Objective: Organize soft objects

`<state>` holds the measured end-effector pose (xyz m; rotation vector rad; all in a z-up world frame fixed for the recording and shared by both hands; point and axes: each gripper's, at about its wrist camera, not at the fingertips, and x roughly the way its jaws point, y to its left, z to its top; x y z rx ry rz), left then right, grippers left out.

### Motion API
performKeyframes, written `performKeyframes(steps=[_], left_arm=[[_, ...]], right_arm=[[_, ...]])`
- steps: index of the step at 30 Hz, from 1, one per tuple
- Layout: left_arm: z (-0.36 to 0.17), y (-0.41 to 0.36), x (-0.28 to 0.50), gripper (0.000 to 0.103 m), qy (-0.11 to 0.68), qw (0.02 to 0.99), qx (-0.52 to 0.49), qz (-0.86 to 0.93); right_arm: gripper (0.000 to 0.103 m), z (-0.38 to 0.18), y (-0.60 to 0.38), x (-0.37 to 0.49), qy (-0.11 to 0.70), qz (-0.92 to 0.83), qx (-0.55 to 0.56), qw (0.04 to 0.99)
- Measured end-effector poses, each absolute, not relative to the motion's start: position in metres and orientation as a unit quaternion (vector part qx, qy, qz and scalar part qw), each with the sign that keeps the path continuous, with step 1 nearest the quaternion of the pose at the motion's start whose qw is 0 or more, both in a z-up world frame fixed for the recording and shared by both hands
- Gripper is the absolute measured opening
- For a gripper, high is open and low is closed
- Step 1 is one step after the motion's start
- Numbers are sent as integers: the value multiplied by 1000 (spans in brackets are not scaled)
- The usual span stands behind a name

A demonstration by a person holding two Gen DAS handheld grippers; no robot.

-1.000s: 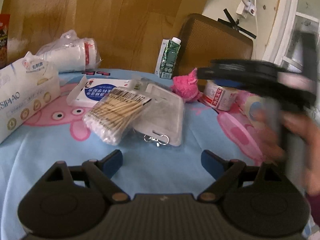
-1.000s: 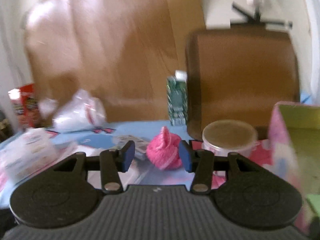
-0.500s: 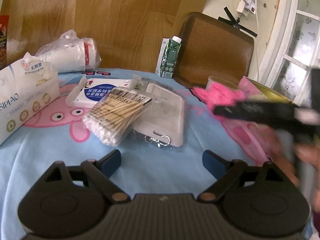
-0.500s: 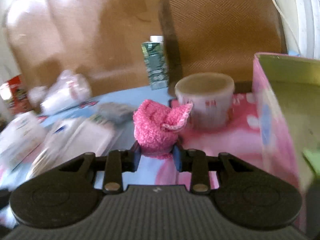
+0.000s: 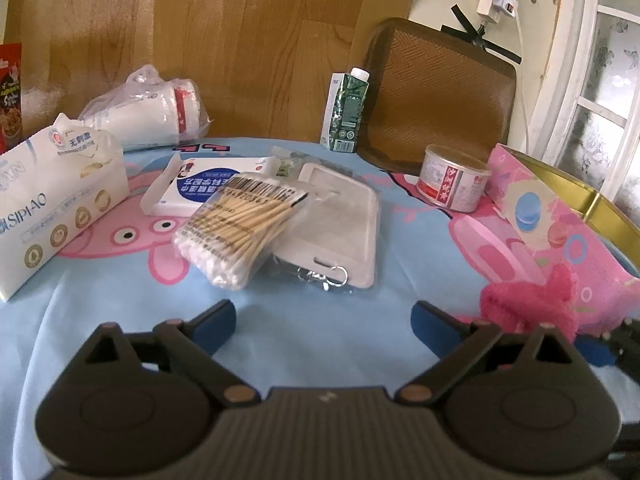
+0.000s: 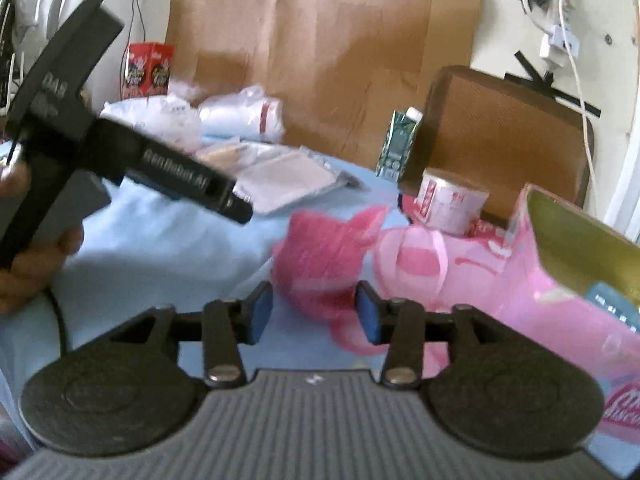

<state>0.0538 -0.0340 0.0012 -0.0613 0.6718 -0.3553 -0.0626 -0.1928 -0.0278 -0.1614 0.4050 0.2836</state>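
Observation:
A fuzzy pink knitted cloth [image 6: 324, 256] sits between the fingers of my right gripper [image 6: 314, 314], whose blue pads stand a little apart on either side of it; whether they press it I cannot tell. The cloth also shows in the left wrist view [image 5: 528, 300], low at the right by the pink tin box [image 5: 560, 216]. My left gripper [image 5: 324, 324] is open and empty above the blue cartoon tablecloth [image 5: 120, 300]. It shows in the right wrist view [image 6: 236, 204] at the left.
A bag of cotton swabs [image 5: 236, 224], a clear card sleeve with key ring [image 5: 340, 220], a blue-white packet [image 5: 200, 188], a tissue pack [image 5: 44, 200], bagged paper cups [image 5: 152, 112], a green carton [image 5: 346, 112], a round can [image 5: 452, 180] and a chair back [image 5: 436, 92] surround the table.
My right gripper carried the pink cloth from the table's far middle toward the near right, beside the pink tin box. Its pads now stand wider apart. The left gripper stayed put.

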Motion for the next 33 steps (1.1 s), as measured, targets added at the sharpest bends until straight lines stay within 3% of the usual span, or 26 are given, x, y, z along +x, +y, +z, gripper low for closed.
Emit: performKeyframes(steps=[7,33], left_arm=[[1,-31,52,102,330,926,-35,-177],[1,-9,55,103,323,914,-114,-218]], right_arm=[[64,-31,-196,-61,204,139,-67,967],[72,-32,-204,-48,238,147,-12,960]])
